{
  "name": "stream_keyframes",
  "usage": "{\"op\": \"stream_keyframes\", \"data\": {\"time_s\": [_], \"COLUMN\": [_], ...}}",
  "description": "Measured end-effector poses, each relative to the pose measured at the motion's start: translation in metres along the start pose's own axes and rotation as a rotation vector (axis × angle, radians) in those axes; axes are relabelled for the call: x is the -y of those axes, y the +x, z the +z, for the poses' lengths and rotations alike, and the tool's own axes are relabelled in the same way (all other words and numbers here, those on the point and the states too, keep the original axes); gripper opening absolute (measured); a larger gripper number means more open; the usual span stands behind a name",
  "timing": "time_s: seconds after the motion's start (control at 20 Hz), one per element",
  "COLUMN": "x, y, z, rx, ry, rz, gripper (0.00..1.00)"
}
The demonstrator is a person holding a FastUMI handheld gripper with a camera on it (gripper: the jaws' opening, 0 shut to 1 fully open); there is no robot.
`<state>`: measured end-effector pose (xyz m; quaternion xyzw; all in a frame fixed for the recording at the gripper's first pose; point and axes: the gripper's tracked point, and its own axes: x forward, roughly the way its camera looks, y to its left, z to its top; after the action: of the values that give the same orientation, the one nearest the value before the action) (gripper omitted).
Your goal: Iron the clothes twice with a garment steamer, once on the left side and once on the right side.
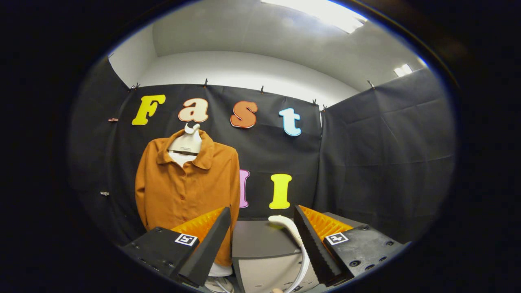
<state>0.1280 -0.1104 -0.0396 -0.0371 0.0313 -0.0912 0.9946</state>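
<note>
An orange button-up shirt [187,187] hangs on a white dummy torso [186,143] against the black cloth wall, beyond my left finger, which covers its lower hem. A white garment steamer head [283,222] with a curved white hose [303,260] lies on the grey table [258,242], just inside my right finger. My gripper [262,208] is open, fingers wide apart, with nothing pressed between them. The steamer is close to the right finger; whether they touch I cannot tell.
The dummy's white base [220,272] stands low behind the left finger. A paler grey panel [268,273] lies on the table near me. Black cloth walls [386,162] close the booth at the back and right.
</note>
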Motion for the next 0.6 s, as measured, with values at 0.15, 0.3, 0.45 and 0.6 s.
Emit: {"op": "stream_keyframes", "data": {"time_s": [0.15,0.3,0.45,0.6], "x": [0.034,0.058,0.068,0.076], "y": [0.054,0.101,0.144,0.183], "z": [-0.024,-0.048,-0.073,-0.097], "rx": [-0.060,-0.125,-0.186,-0.253], "ry": [-0.015,0.018,0.061,0.069], "rz": [0.017,0.059,0.116,0.159], "gripper": [0.98,0.98,0.98,0.98]}}
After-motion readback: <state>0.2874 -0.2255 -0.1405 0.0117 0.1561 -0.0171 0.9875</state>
